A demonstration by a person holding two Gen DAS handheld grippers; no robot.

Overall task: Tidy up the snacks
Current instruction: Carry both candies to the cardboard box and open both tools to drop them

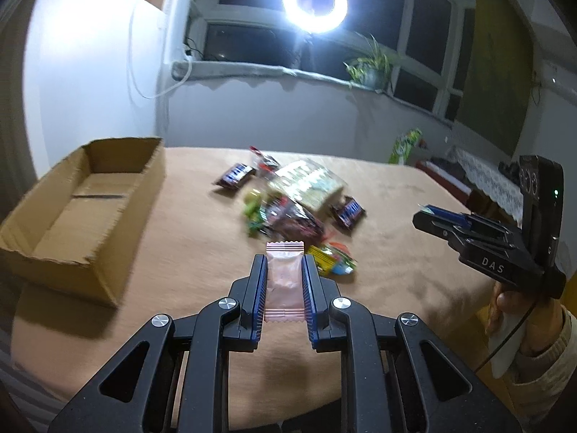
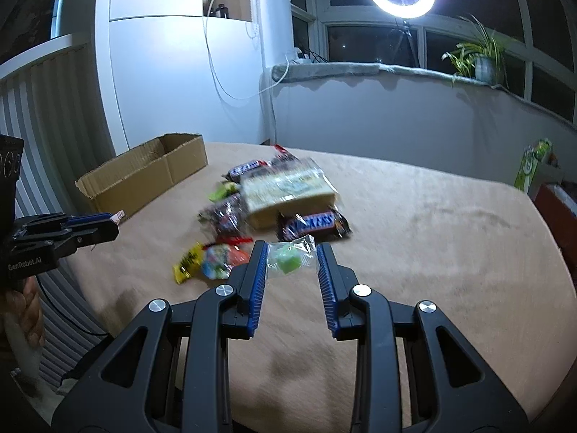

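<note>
My left gripper (image 1: 285,263) is shut on a pale pink snack packet (image 1: 285,281), held above the tan tablecloth. My right gripper (image 2: 292,252) is shut on a clear-wrapped green candy (image 2: 290,259) at its fingertips; it shows from the side in the left wrist view as the right gripper (image 1: 429,216). A pile of snacks lies mid-table: a large clear cracker pack (image 2: 285,187), a Snickers bar (image 2: 312,225), a second dark bar (image 1: 234,175), a dark crinkly bag (image 1: 288,216) and a yellow colourful packet (image 2: 209,261). An open cardboard box (image 1: 83,209) with nothing visible inside stands at the left.
The left gripper (image 2: 104,225) with its pink packet tip appears at the left of the right wrist view, near the cardboard box (image 2: 144,173). A ring light (image 1: 314,3) and potted plant (image 2: 483,61) stand by the window. A green carton (image 2: 533,166) sits beyond the table's right edge.
</note>
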